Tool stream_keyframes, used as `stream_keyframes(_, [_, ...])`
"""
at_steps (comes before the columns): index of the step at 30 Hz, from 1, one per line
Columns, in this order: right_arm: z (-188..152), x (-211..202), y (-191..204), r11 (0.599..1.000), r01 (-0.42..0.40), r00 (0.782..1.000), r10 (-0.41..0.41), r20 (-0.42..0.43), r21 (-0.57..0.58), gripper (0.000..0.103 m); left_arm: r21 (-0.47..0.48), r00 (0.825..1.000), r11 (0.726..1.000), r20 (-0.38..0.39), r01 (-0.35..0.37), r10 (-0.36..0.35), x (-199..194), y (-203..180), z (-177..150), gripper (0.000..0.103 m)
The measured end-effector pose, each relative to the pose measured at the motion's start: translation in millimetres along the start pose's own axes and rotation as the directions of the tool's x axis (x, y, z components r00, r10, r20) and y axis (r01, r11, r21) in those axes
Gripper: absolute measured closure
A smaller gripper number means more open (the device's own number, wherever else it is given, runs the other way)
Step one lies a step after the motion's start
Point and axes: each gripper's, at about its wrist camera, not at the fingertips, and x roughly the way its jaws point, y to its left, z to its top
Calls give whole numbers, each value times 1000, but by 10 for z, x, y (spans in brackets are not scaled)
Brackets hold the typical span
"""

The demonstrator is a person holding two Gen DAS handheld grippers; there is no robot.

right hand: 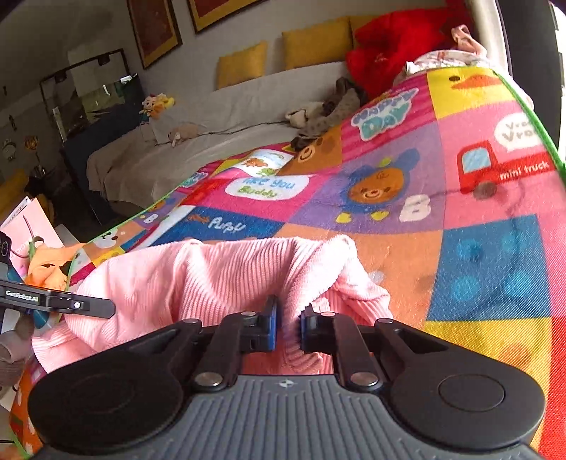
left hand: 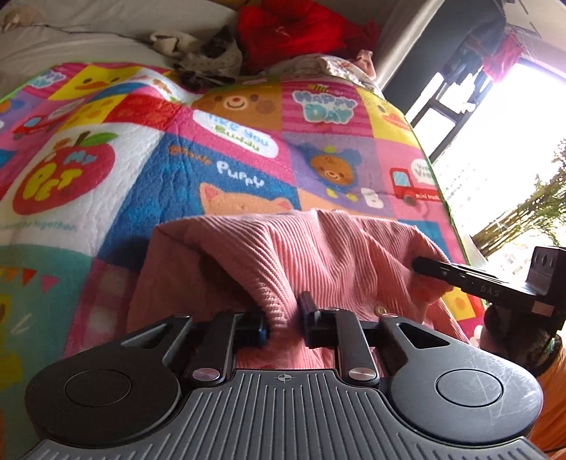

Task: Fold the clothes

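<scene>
A pink ribbed garment point(left hand: 283, 254) lies bunched at the near edge of a colourful cartoon-print blanket point(left hand: 226, 148). My left gripper point(left hand: 283, 318) is shut on a fold of the garment's edge. My right gripper point(right hand: 288, 327) is shut on another fold of the same garment point(right hand: 198, 276), lifting it slightly. The right gripper's fingers point(left hand: 442, 270) show at the right of the left wrist view, pinching the cloth. The left gripper's fingers point(right hand: 88, 305) show at the left of the right wrist view.
More clothes lie at the blanket's far edge: a red garment point(left hand: 293, 32), a grey-spotted one point(left hand: 212, 56) and a pale printed one point(left hand: 336, 63). A sofa with yellow cushions point(right hand: 311, 42) stands behind. A bright window point(left hand: 502, 141) is to the right.
</scene>
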Motion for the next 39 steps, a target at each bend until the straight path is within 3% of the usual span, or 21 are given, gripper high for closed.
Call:
stream_keyframes(4, [69,-442,118,998,-50,996,52,68,-27,96,64,996,998,86,-2,-3,-359,-125,115,88])
stream_keyframes(6, [48,-666,200,996,-75,993,79,86,-50,96,100,996,995,87,-8,-1,-484,-192,57,88])
stream_keyframes(10, [-196,-769,238,995,-90,995,91,47,-32,96,127,999,991,-2,-53,53,-415,-169,-226,83])
stream_keyframes(13, [-474,-602,209,999,-51,998,50,-39,-16,93,128,989,984,-66,-125,134,-273,-63,-401,66])
stream_keyframes(16, [-611,-498,144,999,-33,996,34,-85,5,71,134,990,983,-50,-126,134,-347,-9,-394,42])
stream_keyframes(18, [-547,-574,119,999,-33,999,33,-43,0,51,163,993,980,10,-117,117,-464,-81,-317,22])
stream_keyframes(23, [-290,-762,168,998,-46,994,49,98,-35,34,225,993,973,115,-58,32,-539,-336,-152,18])
stream_keyframes(26, [-176,-700,221,995,-102,984,103,143,-18,28,217,995,976,94,9,-30,-332,-395,-156,17])
stream_keyframes(28, [-148,-534,238,986,-164,978,160,137,20,25,207,998,978,50,28,-39,-116,-389,-204,16])
stream_keyframes(31, [-199,-187,225,981,-173,983,167,79,83,20,195,1000,981,-1,4,-4,103,-324,-331,15])
stream_keyframes(35, [-409,126,147,986,-87,996,89,-2,139,17,206,1000,978,-17,-17,21,198,-273,-469,9])
stream_keyframes(37, [-436,124,144,984,-104,995,103,12,147,12,212,1000,977,-14,-21,25,199,-277,-486,9])
stream_keyframes(39, [-449,135,149,979,-123,992,123,11,164,0,213,1000,977,-13,-23,27,200,-284,-485,8])
